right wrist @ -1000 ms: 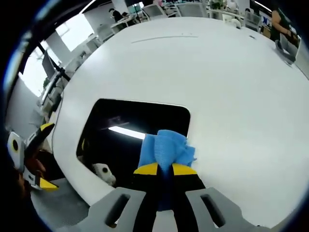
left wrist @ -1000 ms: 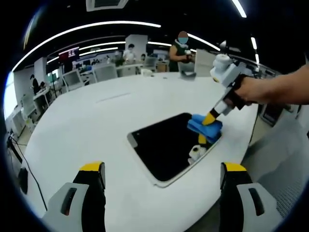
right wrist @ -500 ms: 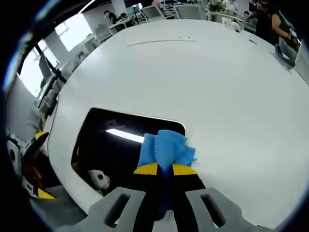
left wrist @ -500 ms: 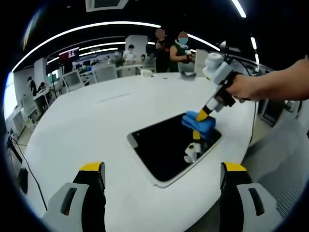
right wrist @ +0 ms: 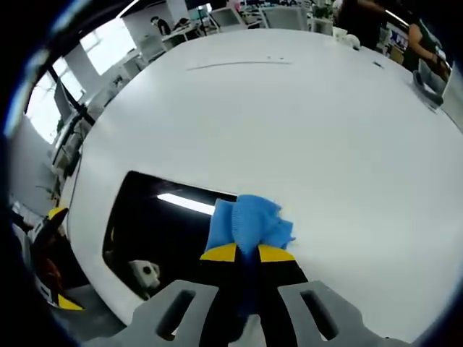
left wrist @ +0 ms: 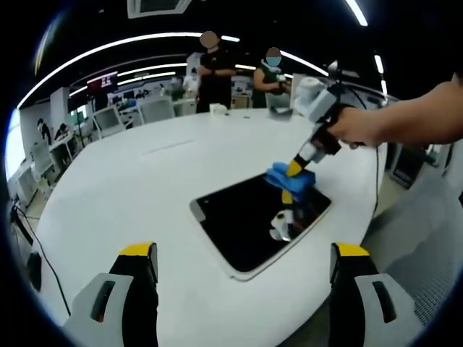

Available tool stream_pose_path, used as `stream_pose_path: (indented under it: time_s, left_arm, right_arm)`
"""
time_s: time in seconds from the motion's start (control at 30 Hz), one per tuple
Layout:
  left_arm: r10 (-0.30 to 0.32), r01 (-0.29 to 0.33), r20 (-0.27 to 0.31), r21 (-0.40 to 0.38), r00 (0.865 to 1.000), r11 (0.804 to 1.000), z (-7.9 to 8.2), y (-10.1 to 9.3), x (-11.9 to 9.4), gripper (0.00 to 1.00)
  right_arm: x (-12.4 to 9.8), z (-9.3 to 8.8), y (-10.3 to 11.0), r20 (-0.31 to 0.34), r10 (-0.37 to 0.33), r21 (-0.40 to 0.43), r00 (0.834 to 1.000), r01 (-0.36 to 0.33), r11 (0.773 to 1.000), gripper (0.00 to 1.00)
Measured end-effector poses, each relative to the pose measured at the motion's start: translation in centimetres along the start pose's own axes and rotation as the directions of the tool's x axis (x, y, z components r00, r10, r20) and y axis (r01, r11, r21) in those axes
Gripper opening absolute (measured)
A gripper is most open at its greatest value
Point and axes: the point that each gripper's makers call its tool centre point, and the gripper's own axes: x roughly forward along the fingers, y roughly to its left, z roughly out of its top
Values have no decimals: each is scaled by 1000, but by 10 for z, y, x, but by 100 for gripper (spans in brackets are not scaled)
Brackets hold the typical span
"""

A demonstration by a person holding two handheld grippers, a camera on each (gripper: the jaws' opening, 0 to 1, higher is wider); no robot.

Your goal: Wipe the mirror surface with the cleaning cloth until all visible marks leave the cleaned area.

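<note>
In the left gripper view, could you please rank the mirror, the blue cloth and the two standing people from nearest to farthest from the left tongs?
1. Mirror, on the table just ahead.
2. Blue cloth, at the mirror's far right corner.
3. Standing people, beyond the table's far edge.

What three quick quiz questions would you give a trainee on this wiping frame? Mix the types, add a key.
1. True or false: the right gripper is shut on the blue cloth.
2. Where does the cloth sit on the mirror? A) middle B) at the far corner edge C) off it, on the white table
3. Fill in: the left gripper has its jaws ____.

Key: 1 true; 2 B; 3 open
</note>
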Motion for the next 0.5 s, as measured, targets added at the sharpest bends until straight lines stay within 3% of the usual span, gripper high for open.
stream_pose_path:
  time_s: [0.5]
  left_arm:
    - [1, -1, 0, -2, 1000, 1000, 1, 1, 0, 100]
  right_arm:
    - [5, 17, -4, -7, -22, -15, 1000, 22, 1000, 3]
